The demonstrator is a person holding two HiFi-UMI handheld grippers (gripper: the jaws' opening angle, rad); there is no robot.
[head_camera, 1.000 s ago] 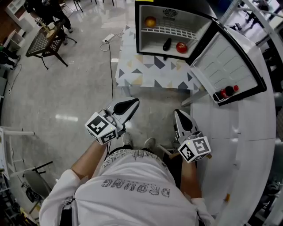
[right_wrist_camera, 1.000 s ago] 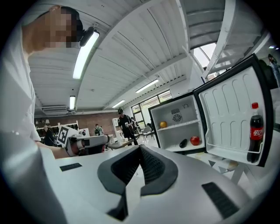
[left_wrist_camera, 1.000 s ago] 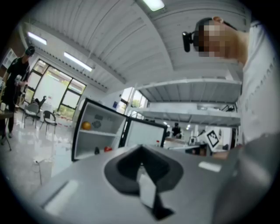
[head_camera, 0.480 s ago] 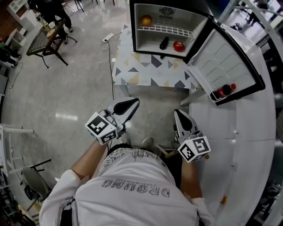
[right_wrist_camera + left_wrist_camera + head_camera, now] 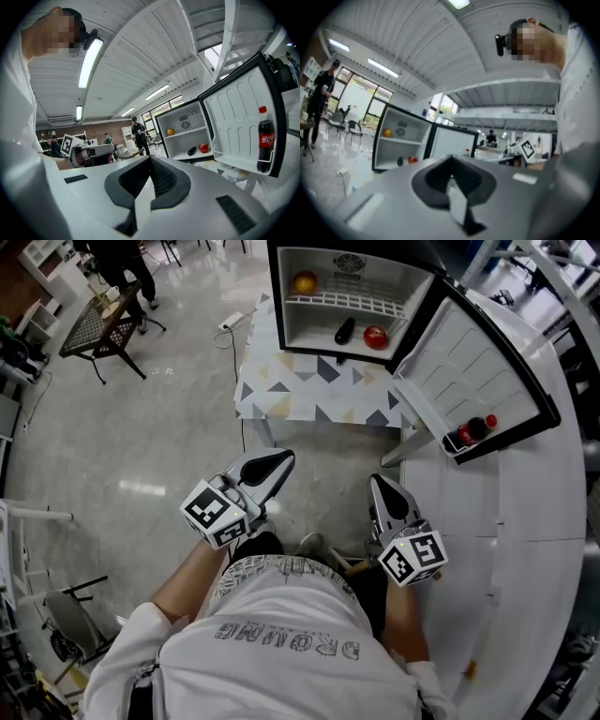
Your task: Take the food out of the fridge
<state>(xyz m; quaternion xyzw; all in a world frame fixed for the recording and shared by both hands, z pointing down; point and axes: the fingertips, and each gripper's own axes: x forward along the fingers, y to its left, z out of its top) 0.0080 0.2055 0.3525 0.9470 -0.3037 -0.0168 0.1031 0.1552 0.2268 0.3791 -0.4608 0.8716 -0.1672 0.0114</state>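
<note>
Approach stage. The left claw (image 5: 284, 457) and right claw (image 5: 377, 480) are both clenched, empty, well short of the open fridge (image 5: 278, 296). The orange (image 5: 303, 281) sits on its upper shelf; the red fruit (image 5: 375, 336) and a dark item (image 5: 345, 331) lie below. Next: advance, then open one claw.

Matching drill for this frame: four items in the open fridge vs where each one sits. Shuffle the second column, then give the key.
Items
1. orange fruit
2. red fruit
3. dark oblong item
4. cola bottle

Places
A. door rack
B. fridge floor, furthest right
C. on the wire shelf, left end
D. fridge floor, just left of another item

Pairs: 1-C, 2-B, 3-D, 4-A
</note>
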